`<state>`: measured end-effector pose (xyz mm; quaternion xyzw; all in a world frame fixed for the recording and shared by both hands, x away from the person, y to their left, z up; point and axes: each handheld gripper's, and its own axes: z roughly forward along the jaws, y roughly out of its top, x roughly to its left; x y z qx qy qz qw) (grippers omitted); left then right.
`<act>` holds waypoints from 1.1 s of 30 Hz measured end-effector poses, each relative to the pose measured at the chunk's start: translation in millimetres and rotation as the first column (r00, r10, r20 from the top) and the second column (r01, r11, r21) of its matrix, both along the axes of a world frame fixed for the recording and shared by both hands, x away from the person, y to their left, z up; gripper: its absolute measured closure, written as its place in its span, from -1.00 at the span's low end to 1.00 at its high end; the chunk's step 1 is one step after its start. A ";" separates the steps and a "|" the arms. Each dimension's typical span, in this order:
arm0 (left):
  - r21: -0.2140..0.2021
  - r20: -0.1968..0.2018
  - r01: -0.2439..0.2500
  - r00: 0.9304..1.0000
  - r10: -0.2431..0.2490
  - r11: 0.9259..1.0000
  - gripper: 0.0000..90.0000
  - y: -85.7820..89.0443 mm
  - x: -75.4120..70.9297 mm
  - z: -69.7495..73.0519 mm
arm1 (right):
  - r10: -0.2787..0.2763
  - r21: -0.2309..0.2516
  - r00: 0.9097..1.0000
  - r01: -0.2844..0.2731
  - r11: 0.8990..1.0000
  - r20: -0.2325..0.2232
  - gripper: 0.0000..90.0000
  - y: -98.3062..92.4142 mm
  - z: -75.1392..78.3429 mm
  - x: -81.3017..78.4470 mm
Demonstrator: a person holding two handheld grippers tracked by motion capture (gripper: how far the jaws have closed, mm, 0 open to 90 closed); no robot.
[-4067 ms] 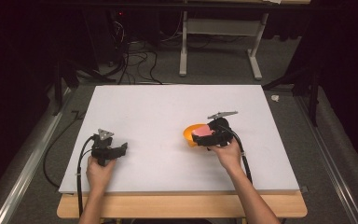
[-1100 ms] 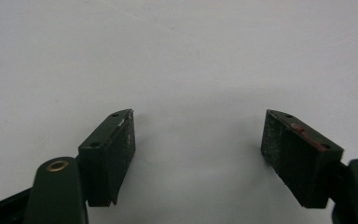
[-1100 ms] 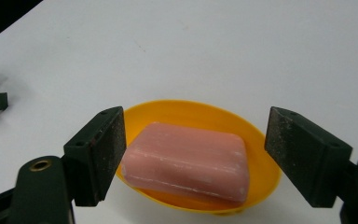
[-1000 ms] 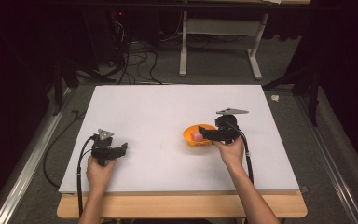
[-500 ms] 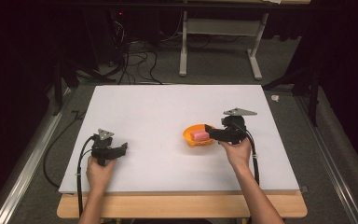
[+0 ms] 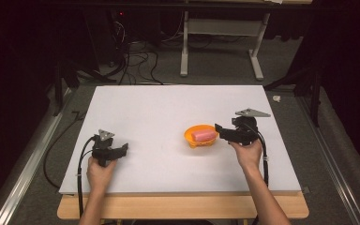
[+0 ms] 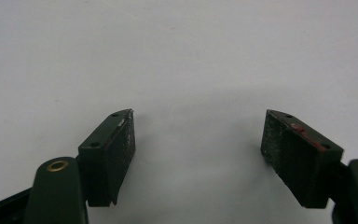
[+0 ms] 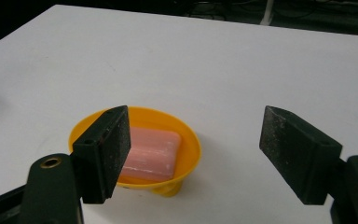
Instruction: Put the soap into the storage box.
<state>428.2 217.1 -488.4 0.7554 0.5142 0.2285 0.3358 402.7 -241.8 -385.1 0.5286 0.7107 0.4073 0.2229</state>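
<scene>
In the high view, the right gripper (image 6: pixel 221 131) is hovering with its fingers just beside the orange plastic bowl (image 6: pixel 190 139), which is holding a pink rectangular soap-like bar (image 6: pixel 204 135). The left gripper (image 6: pixel 123 150) is resting on the white tabletop (image 6: pixel 168 103), well apart from the bowl.

In the left gripper view, its fingers (image 7: pixel 116 149) are standing apart over bare tabletop, clamping nothing.

In the right gripper view, the fingers (image 8: pixel 109 149) have just been closing but are standing apart with nothing between them. The bowl is sitting just ahead of the left-hand finger, partly behind it, with the bar lying flat inside.

The risk is in the approach (the bowl looks light): a finger pushing against the rim could be tipping or sliding it, spilling the bar, or a shallow pinch on the smooth bar could be slipping off.
</scene>
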 end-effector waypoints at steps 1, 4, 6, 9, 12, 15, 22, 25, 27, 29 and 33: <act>0.000 0.000 0.000 1.000 0.000 1.000 -0.41 0.0 0.0 0.0 | -0.004 0.000 1.000 0.004 1.000 0.000 -0.44 -1.8 0.3 -0.5; 0.000 0.000 0.000 1.000 0.000 1.000 -0.41 0.0 0.0 0.0 | -0.011 0.007 1.000 0.011 1.000 0.005 -0.44 -6.9 1.2 -1.8; 0.000 0.000 0.000 1.000 0.000 1.000 -0.41 0.0 0.0 0.0 | -0.016 0.006 1.000 0.016 1.000 0.008 -0.44 -9.1 2.0 -2.7; 0.000 0.000 0.000 1.000 0.000 1.000 -0.41 0.0 0.0 0.0 | -0.022 0.005 1.000 0.022 1.000 0.012 -0.43 -12.3 2.4 -3.5; 0.000 0.000 0.000 1.000 0.000 1.000 -0.41 0.0 0.0 0.0 | -0.032 0.000 0.999 0.032 1.000 0.017 -0.42 -16.8 2.7 -4.8; 0.000 0.000 0.000 1.000 0.000 1.000 -0.41 0.0 0.0 0.0 | -0.044 0.000 0.999 0.044 0.999 0.018 -0.42 -22.8 2.3 -6.6; 0.000 0.000 0.000 1.000 0.000 1.000 -0.41 0.0 0.0 0.0 | -0.088 0.024 0.996 0.087 0.996 0.019 -0.41 -38.7 -0.8 -11.3; 0.000 0.000 0.000 1.000 0.000 1.000 -0.41 -0.1 0.0 0.0 | -0.095 0.023 0.995 0.095 0.995 0.019 -0.40 -42.7 -2.1 -12.7; 0.000 0.000 0.000 1.000 0.000 1.000 -0.41 -0.1 0.0 0.0 | -0.101 0.018 0.995 0.100 0.995 0.019 -0.40 -45.1 -3.7 -13.7; 0.001 0.000 0.000 1.000 0.000 1.000 -0.41 0.0 0.0 0.0 | -0.113 0.018 0.993 0.113 0.993 0.014 -0.40 -49.2 -7.0 -14.7; 0.000 0.000 0.000 1.000 0.000 1.000 -0.41 -0.1 0.0 0.0 | -0.123 0.020 0.992 0.122 0.992 0.010 -0.40 -53.9 -10.4 -16.4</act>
